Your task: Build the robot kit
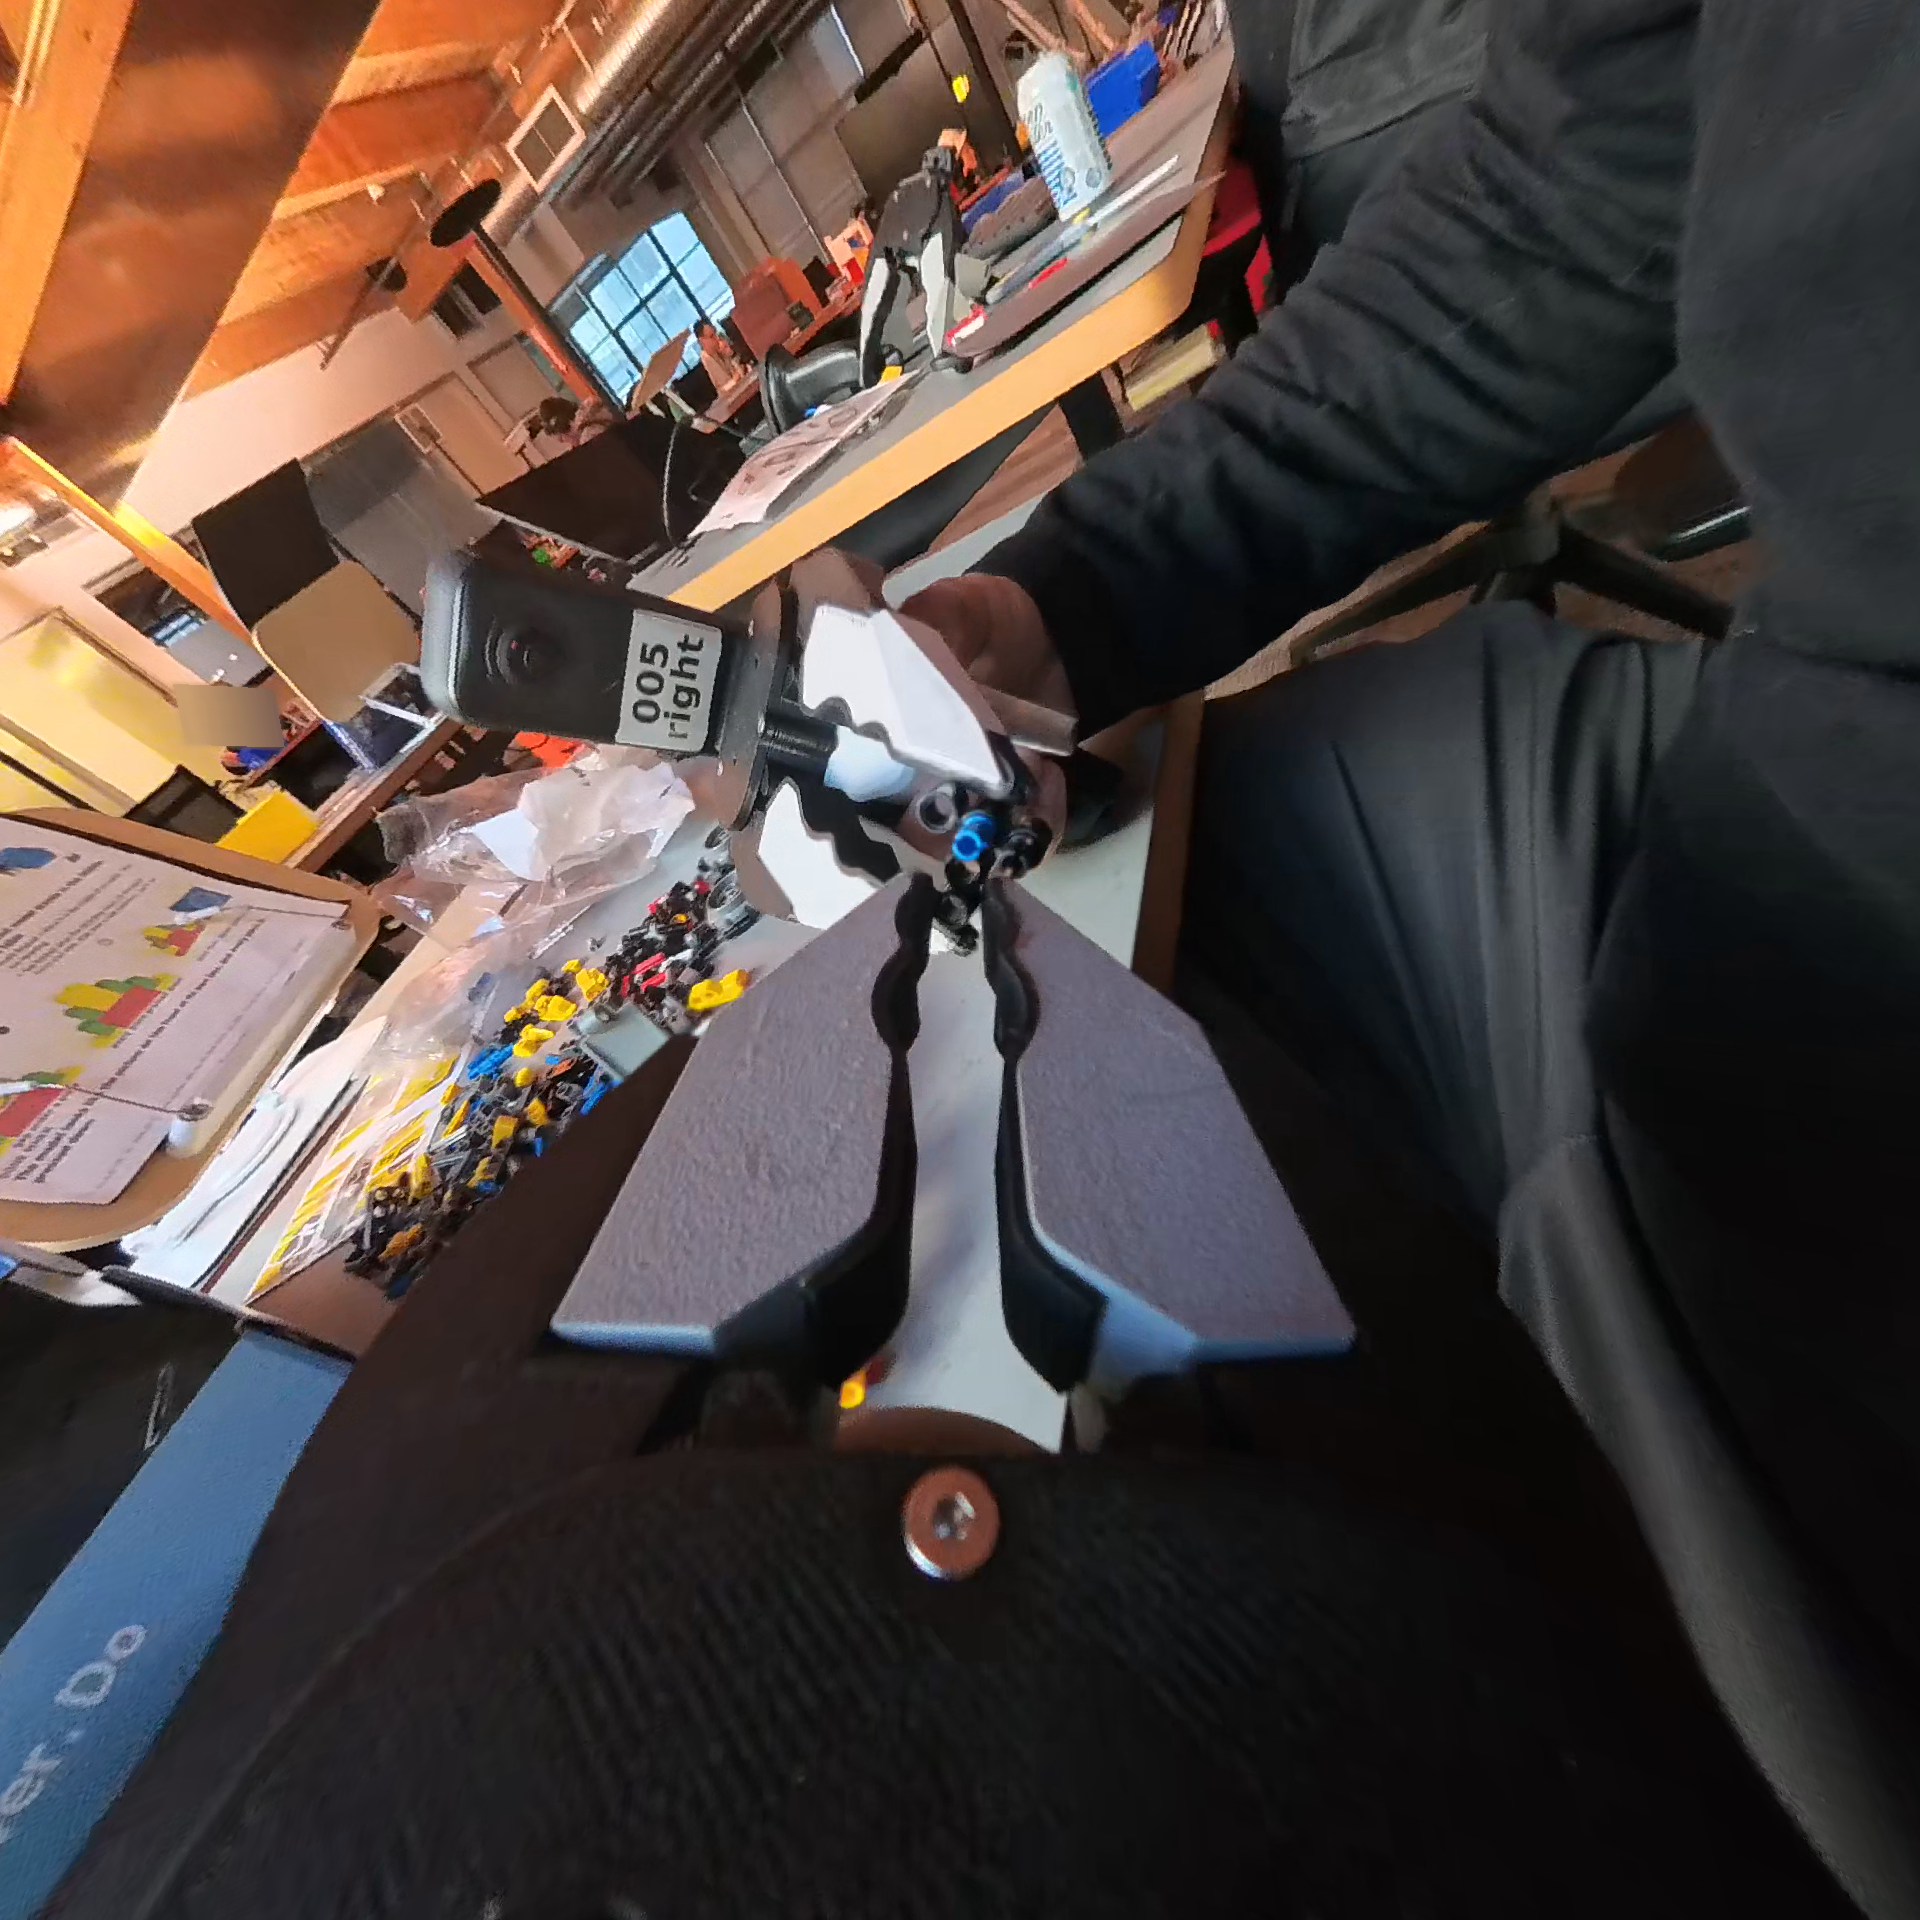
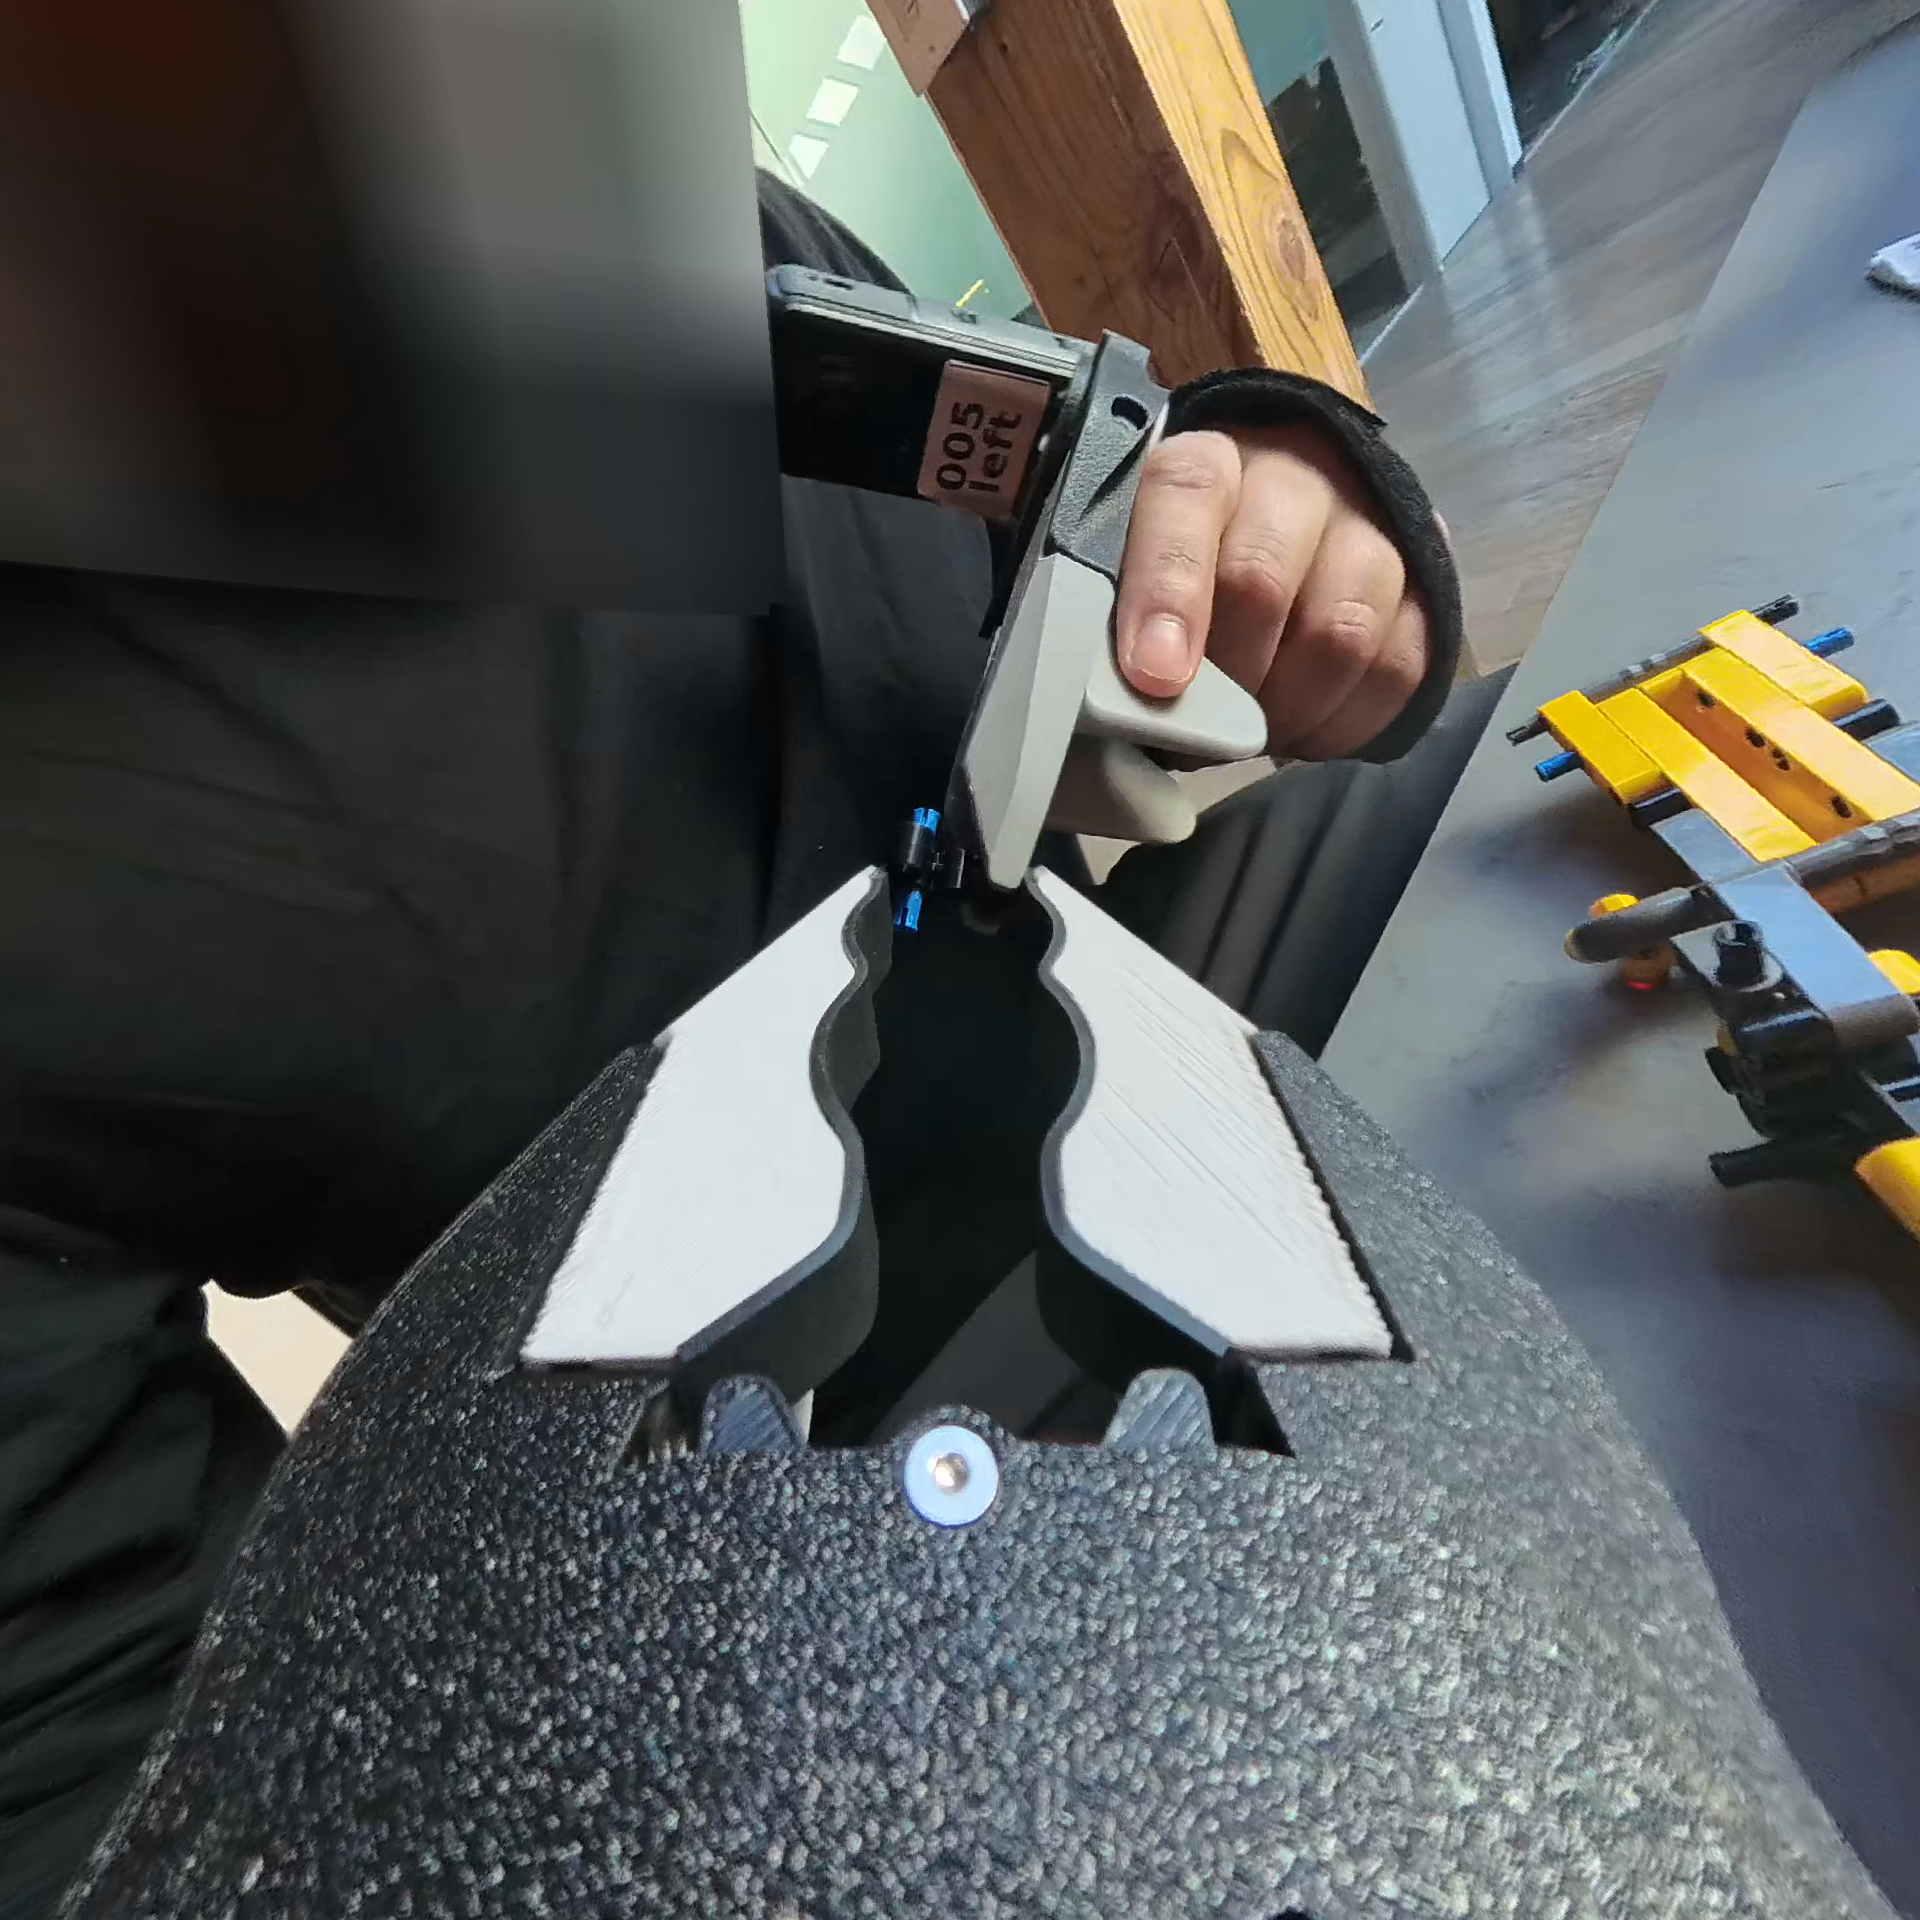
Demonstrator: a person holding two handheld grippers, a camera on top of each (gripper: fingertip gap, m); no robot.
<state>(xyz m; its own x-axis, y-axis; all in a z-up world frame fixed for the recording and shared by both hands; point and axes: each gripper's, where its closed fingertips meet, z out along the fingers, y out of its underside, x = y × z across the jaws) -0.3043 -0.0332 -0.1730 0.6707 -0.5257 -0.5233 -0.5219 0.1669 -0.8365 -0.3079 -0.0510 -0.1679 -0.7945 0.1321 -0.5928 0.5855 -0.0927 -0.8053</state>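
Observation:
A small black building-toy assembly with blue pins (image 1: 971, 836) hangs in the air between both grippers, above the person's lap. My left gripper (image 1: 954, 912) reaches up from below, its jaws narrowed onto the assembly's lower end. My right gripper (image 1: 951, 826) comes in from the left and pinches the assembly's top between its white fingers. In the right wrist view the assembly (image 2: 920, 857) sits at my right gripper's (image 2: 961, 891) tips, against its left pad. The left gripper (image 2: 992, 868) meets it there from above, held by a hand (image 2: 1278, 603).
A pile of small yellow, black and blue parts (image 1: 520, 1060) lies on the table (image 1: 1091, 894) with plastic bags (image 1: 540, 831) and an instruction sheet on a board (image 1: 135, 1018). A yellow and black built model (image 2: 1766, 831) lies at the right. The person's black clothing (image 1: 1558, 935) is close by. The tips of both grippers are at nearly the same place.

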